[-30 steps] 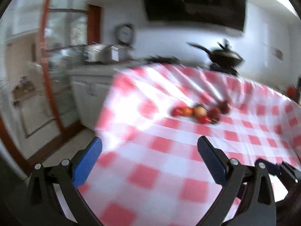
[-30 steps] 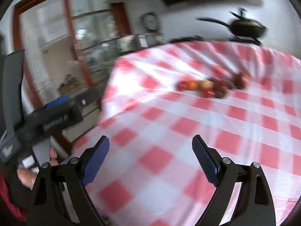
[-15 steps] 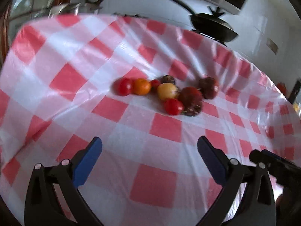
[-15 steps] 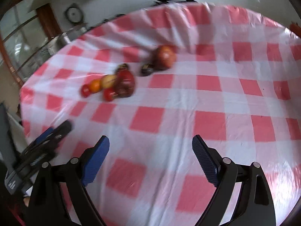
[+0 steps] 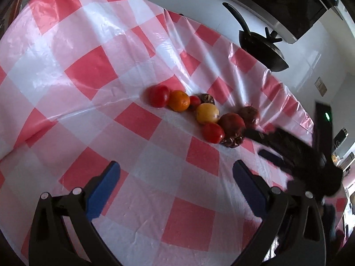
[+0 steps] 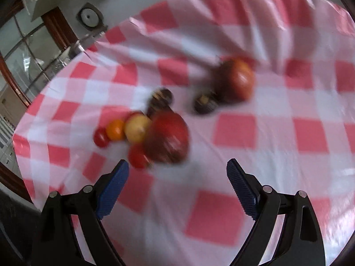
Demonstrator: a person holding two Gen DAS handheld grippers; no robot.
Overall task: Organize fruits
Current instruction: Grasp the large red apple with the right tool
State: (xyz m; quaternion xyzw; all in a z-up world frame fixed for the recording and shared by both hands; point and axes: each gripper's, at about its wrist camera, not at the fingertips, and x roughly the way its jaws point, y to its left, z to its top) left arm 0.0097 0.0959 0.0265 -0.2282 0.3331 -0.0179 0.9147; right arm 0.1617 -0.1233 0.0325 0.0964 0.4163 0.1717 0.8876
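Fruit (image 5: 199, 113) lies clustered mid-bench on the checked cloth (image 5: 88, 73), now far closer than a second ago as the right gripper (image 6: 177, 186) and left gripper (image 5: 175, 177), both spread apart and empty, have closed in, so a first pick looks imminent.

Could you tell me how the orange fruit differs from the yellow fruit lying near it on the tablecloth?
The orange fruit is deep orange; the yellow fruit is pale yellow. The orange fruit looks slightly smaller. It touches the red tomato at the row's end, while the yellow fruit sits mid-cluster. Both are round and lie ungripped.
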